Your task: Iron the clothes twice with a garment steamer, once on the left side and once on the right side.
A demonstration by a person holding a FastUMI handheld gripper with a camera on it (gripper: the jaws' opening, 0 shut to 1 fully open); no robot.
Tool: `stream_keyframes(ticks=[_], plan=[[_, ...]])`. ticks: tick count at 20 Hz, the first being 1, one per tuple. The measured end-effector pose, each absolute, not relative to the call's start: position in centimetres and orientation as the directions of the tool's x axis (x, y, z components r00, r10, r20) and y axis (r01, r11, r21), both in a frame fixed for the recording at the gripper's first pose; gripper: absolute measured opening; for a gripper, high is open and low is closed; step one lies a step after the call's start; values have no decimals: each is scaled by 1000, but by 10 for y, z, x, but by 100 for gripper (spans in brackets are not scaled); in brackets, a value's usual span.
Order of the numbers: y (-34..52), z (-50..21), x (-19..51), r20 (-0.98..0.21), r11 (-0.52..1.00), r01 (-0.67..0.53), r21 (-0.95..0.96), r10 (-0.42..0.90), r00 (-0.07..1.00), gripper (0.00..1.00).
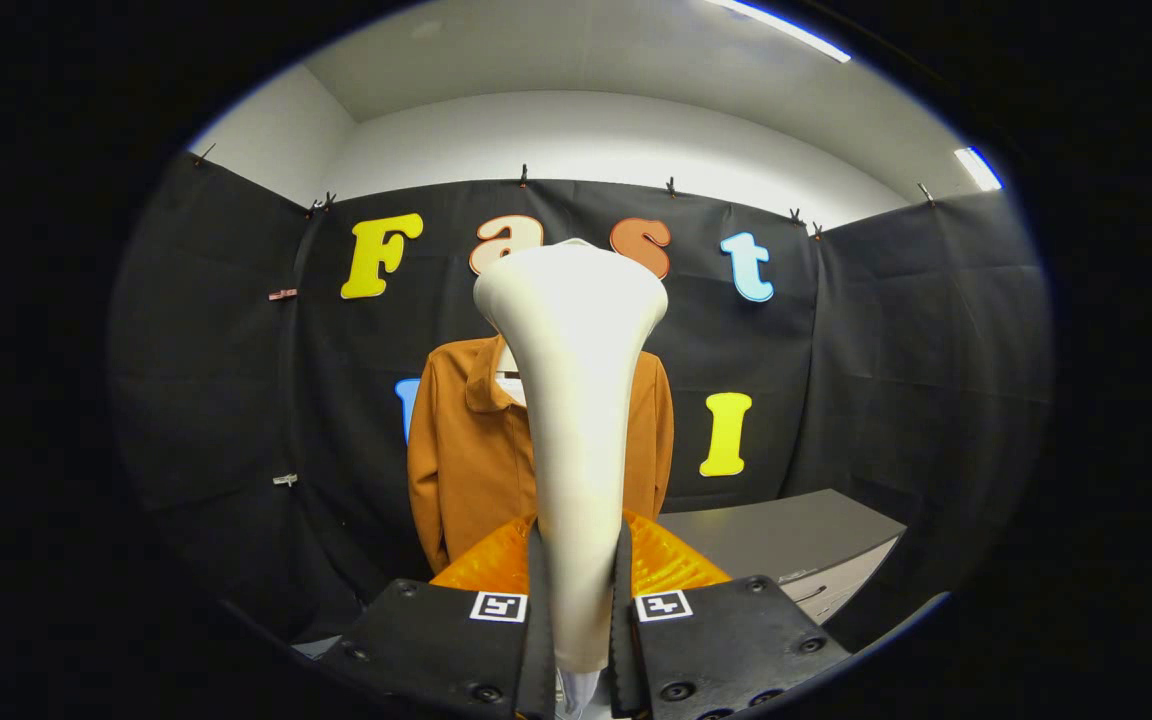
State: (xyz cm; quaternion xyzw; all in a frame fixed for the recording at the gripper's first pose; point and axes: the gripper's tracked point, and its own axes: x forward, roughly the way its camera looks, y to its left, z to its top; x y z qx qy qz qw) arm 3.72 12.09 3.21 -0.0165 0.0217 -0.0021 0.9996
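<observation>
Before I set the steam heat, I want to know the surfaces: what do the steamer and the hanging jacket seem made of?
The steamer, clamped between the tongs, looks like smooth cream plastic with a soft sheen. The jacket looks like matte brown woven cloth, perhaps cotton or wool blend; its weave is too fine to tell.

I have the gripper point(578, 600) held level, its two fingers point(537, 620) pointing straight ahead. Both fingers stand nearly parallel, drawn in close with only a narrow gap between them. They press from either side on the slim cream-white plastic handle of the garment steamer point(576, 400), which rises upright from between them and flares wide at its top.
</observation>
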Motion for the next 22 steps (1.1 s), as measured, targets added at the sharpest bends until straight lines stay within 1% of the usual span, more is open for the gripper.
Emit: stream_keyframes(ticks=[6,22], plan=[[122,30,38,-42,999,2,-35,-3,999,25],[120,-8,38,-76,999,-1,-51,-3,997,25]])
